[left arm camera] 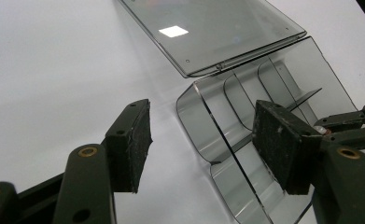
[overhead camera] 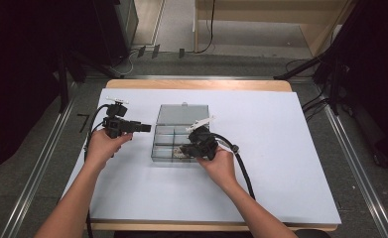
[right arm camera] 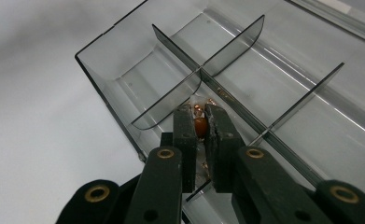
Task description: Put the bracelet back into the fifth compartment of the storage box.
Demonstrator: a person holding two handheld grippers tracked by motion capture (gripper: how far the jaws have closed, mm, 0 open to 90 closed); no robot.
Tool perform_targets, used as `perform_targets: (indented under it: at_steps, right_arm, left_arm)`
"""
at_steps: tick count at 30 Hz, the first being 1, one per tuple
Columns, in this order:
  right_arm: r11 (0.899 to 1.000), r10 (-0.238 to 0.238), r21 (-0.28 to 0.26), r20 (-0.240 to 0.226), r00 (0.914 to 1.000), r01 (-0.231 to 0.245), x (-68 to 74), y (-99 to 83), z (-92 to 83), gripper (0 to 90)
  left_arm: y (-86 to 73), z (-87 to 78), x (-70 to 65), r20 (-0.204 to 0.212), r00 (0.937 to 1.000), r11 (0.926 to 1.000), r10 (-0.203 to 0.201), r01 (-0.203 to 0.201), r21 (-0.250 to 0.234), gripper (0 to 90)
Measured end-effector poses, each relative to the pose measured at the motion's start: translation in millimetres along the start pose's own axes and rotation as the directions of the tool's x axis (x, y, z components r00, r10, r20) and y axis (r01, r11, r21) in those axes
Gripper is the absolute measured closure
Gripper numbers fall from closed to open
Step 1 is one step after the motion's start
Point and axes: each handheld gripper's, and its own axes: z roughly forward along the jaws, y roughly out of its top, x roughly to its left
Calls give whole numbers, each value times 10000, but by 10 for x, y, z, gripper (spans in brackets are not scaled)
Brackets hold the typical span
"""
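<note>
A clear grey compartment box (overhead camera: 167, 133) stands mid-table with its lid (overhead camera: 182, 114) folded back flat. In the right gripper view my right gripper (right arm camera: 200, 122) is shut on a small orange-brown bead (right arm camera: 200, 126), low inside a near compartment of the box (right arm camera: 124, 79) where small copper-coloured bits (right arm camera: 211, 101) lie. In the high view the right gripper (overhead camera: 194, 147) dips into the box's near right part. My left gripper (overhead camera: 144, 128) is open and holds nothing, hovering at the box's left side; its own view shows its pads (left arm camera: 136, 140) spread before the box wall (left arm camera: 194, 121).
A white sheet (overhead camera: 281, 148) covers the wooden table. Cables (overhead camera: 243, 168) trail from both grippers. Thin dividers (right arm camera: 227, 44) split the box into several compartments. Dark stands and floor cables surround the table.
</note>
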Motion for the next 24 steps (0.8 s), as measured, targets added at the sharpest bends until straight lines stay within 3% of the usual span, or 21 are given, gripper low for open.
perform_targets:
  at_steps: [24]
  right_arm:
    - [9993, 181, 335, 1, 9998, -181, 15, -16, 64, 831]
  left_arm:
    - [4, 20, -25, 24, 10000, 9999, 27, -27, 100, 384]
